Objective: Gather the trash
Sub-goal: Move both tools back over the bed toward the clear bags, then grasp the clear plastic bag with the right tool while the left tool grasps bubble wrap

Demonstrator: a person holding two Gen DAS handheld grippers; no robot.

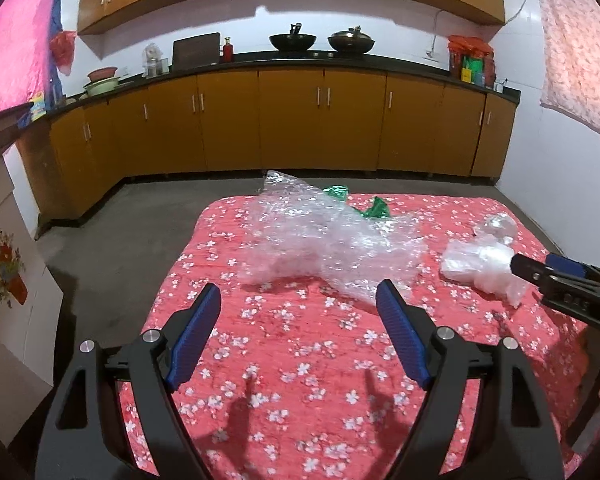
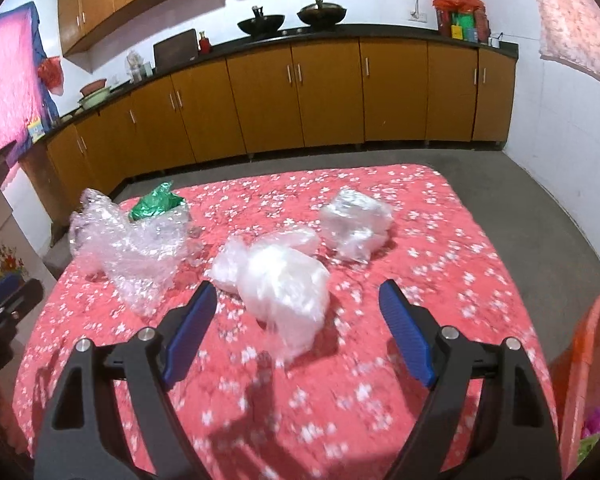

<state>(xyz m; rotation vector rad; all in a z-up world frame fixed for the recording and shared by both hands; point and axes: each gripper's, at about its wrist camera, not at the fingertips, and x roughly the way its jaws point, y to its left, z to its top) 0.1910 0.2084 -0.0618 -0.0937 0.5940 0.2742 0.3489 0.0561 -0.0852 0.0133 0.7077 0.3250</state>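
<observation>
A kitchen with brown wooden cabinets (image 1: pixel 292 120) along the back wall and a black countertop (image 1: pixel 340 58) carrying two dark woks (image 1: pixel 293 41) forms the backdrop; in front stands a table under a red cloth printed with small white flowers (image 1: pixel 320 360). On that cloth lies the trash. A large crumpled sheet of clear bubble wrap (image 1: pixel 320 236) sprawls across the far left part, with a scrap of shiny green foil wrapper (image 2: pixel 154 204) just behind it, touching its far edge. Near the middle sits a bunched white plastic bag (image 2: pixel 276 280), and beyond it, slightly apart, a crumpled ball of clear plastic film (image 2: pixel 354 220).

At the right edge of the right wrist view stands an orange plastic basin (image 2: pixel 588 360) beside the table — something pink and something green show low inside it, too cut off to identify.

The left gripper (image 1: pixel 298 300) has its blue-padded jaws spread wide, nothing between them, the bubble wrap just ahead of its right finger. The right gripper (image 2: pixel 294 298) is equally wide, holding nothing — the white plastic bag lies just beyond its fingertips, blurred at its near edge.
</observation>
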